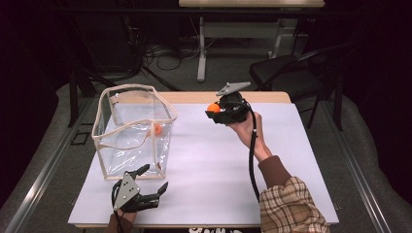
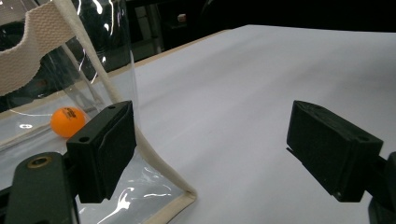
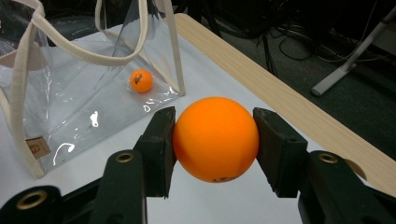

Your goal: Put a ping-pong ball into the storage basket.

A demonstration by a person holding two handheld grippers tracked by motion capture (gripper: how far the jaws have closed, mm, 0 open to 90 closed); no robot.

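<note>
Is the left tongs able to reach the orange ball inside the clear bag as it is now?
Probably not directly: the left tongs stands open outside the clear bag, whose wall lies between it and the ball inside. It would likely need to enter through the open top.

A: What colours can be made out here?

B: An orange ball (image 3: pixel 215 138) is clamped between black jaws of the right gripper (image 1: pixel 217 109). A second orange ball (image 3: pixel 141 80) is seen inside the clear bag (image 1: pixel 133 127), which is trimmed in cream.

A: And the rest?

B: The table (image 1: pixel 291 145) is covered in white, its wooden edge left tan. The sleeve (image 1: pixel 290 204) is checked in brown and cream.
</note>
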